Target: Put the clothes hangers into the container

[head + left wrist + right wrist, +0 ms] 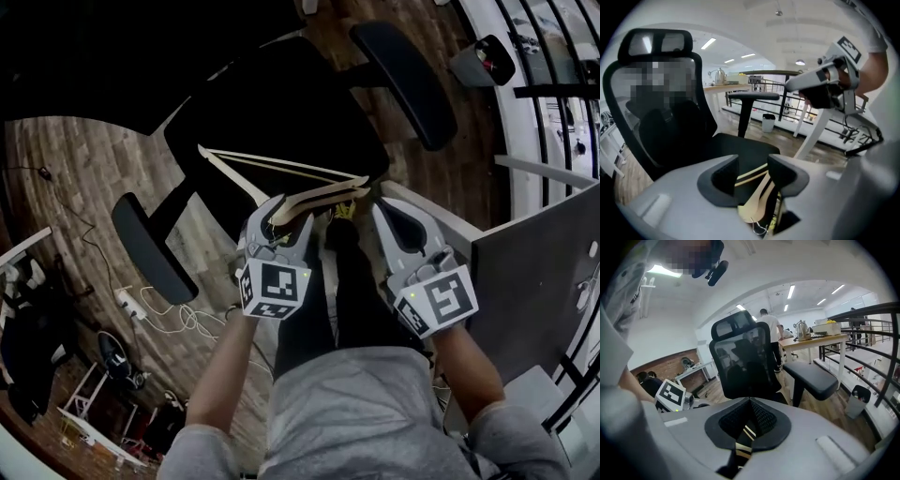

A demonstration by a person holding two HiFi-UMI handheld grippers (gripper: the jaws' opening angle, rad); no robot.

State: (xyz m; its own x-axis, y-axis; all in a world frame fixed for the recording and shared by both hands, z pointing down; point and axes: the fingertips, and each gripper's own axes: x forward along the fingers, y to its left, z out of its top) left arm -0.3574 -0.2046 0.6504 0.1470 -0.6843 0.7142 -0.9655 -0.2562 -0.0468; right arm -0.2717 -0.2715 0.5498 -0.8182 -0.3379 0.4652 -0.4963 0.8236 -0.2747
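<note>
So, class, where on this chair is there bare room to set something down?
The seat is bare beyond the wooden hangers, between the near armrest and far armrest. Its near edge is crowded: hangers, left claw and right claw.

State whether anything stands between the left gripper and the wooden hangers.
Nothing visible blocks the left gripper: the hangers already sit between its parted jaws, over the chair seat. No container shows in any view, so the path to it cannot be judged.

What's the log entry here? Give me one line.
scene: above office chair | left gripper: jaws apart, wooden hangers between | right gripper: jaws together, hold on hangers unclear
</note>
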